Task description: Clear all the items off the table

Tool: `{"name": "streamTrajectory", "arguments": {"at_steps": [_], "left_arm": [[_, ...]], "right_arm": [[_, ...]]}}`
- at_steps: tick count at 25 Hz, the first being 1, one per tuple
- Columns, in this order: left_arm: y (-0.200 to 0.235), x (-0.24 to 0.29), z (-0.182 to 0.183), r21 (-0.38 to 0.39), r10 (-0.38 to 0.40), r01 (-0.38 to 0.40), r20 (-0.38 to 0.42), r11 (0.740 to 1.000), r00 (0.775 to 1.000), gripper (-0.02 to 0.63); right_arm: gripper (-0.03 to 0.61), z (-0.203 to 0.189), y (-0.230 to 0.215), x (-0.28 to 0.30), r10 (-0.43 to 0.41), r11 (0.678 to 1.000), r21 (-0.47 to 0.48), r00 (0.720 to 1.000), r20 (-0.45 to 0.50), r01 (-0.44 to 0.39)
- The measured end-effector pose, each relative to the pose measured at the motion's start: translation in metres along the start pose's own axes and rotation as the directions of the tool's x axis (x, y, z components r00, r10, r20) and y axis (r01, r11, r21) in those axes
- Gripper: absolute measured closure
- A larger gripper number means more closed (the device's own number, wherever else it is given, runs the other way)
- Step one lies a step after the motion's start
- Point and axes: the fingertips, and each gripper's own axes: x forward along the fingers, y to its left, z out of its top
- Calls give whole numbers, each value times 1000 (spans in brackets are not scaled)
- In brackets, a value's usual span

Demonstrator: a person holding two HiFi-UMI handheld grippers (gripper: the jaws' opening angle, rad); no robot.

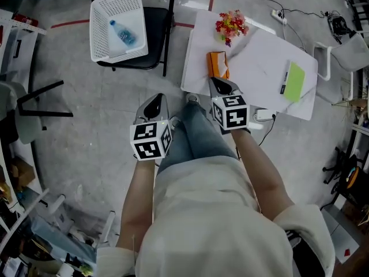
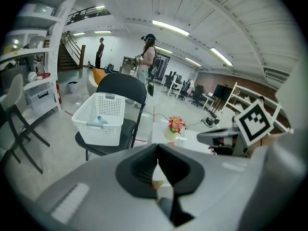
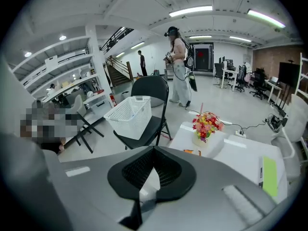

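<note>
Left gripper (image 1: 154, 105): jaws fully together, nothing between them; grey moulded shell, black ribbed pads, cube with black-and-white square markers behind. It is held over the grey floor (image 1: 86, 131), well apart from the table (image 1: 253, 68).

Right gripper (image 1: 222, 86): jaws likewise pressed together and empty; same grey shell, black pads and marker cube. In the head view its tips show at the table's near edge, just short of the orange packet (image 1: 217, 64), not touching it.

Orange packet: small, rectangular, glossy, lying flat near the table's near-left edge.

Flower bunch (image 1: 230, 25): red, yellow and pink blooms in a pale rounded pot, upright at the table's far-left part.

Green notebook (image 1: 294, 81): thin, flat, lime cover with a dark strip along one long side, lying on the table's right part, well apart from packet and flowers.

Table: white, rectangular, smooth top.

Basket (image 1: 102, 42): white perforated plastic, rectangular, resting on the seat of a black chair (image 1: 154, 36) to the left of the table.

Bottle (image 1: 122, 32): clear with a blue label, lying on its side inside the basket.
</note>
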Motion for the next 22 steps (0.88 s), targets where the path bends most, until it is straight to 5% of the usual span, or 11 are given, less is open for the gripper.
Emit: {"name": "streamTrajectory", "arguments": {"at_steps": [6,16,22], "left_arm": [[-8,29,-3,6,-4,4,-47,1000,999,606],[-17,81,-5,13,-4,6,-111,1000,994,606],[-24,109,-14,5,-5,6,-144,1000,990,606]], "right_arm": [[567,-21,-34,20,-21,999,45,998,-66,24],[349,-46,-87,66,-49,996,60,983,-176,61],[289,-63,-107,96,-47,996,62,971,-233,63]]}}
